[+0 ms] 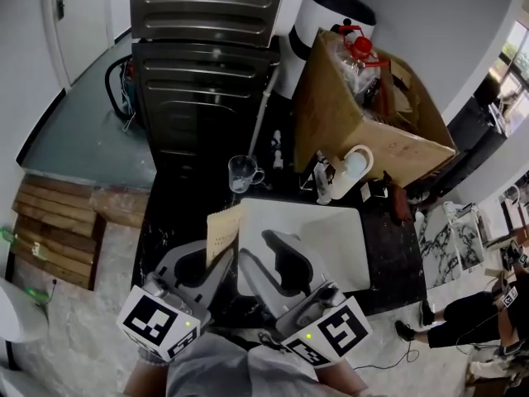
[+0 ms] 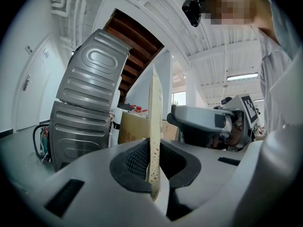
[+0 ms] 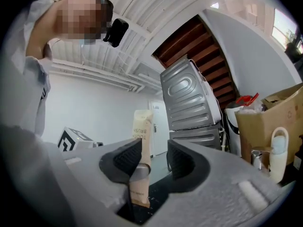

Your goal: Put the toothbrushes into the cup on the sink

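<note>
Over the near-left corner of the sink (image 1: 347,251), your left gripper (image 2: 154,163) is clenched on the toothbrush packet (image 2: 154,122). The thin kraft sleeve stands upright, pinched by its lower part, so its long axis runs straight up out of the pads. Your right gripper (image 3: 154,157) is released. The same packet stands in the gap between its jaws, close to one pad with clear space to the other, so it carries none of the weight. The cup (image 1: 241,173) sits on the dark worktop (image 1: 178,209) just past the sink's far-left corner. It is upright with its mouth open to the ceiling and its handle turned toward the cardboard box (image 1: 364,126). From the packet the cup lies ahead and a little toward the middle, well apart from both grippers, and the left hand is the nearer one. That looks like the arm to carry with. The packet's upright axis already matches the cup's mouth, so you should need a forward reach and a lowering more than any turn of the wrist. Draw the right gripper off sideways first so its open jaws don't catch the sleeve.
</note>
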Demonstrator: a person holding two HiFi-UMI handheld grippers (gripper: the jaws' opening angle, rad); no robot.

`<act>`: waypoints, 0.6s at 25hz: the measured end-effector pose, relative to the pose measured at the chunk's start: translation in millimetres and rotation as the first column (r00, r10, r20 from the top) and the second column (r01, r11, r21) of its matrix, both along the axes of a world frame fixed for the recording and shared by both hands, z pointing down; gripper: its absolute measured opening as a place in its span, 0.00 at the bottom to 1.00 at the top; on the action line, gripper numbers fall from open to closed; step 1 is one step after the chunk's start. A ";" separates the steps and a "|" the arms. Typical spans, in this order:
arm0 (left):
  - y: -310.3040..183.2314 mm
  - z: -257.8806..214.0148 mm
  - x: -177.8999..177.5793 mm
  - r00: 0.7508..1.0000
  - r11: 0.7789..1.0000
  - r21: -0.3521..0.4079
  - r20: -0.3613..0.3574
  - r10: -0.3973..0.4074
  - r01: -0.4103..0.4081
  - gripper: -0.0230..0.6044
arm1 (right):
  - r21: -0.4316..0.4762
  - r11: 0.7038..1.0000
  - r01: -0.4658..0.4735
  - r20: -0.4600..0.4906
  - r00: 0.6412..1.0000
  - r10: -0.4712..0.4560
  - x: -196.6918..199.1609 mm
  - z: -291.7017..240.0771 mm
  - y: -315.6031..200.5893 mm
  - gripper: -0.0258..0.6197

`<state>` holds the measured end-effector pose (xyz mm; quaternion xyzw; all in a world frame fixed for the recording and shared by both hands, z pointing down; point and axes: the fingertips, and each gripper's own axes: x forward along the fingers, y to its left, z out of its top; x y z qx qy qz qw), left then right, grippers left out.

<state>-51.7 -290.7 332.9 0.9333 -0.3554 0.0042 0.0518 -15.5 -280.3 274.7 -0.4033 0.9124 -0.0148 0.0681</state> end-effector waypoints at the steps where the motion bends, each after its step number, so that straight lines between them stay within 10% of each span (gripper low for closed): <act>1: 0.0 1.2 0.6 1.000 1.000 -0.002 0.002 0.000 0.000 0.09 | -0.001 1.000 0.018 0.003 1.000 -0.018 -4.2 -1.1 0.9 0.31; 15: 7.1 4.1 21.9 1.000 0.998 -0.067 0.011 0.018 -0.017 0.09 | -0.032 0.993 0.112 0.025 0.993 -0.111 -27.1 6.6 -1.1 0.29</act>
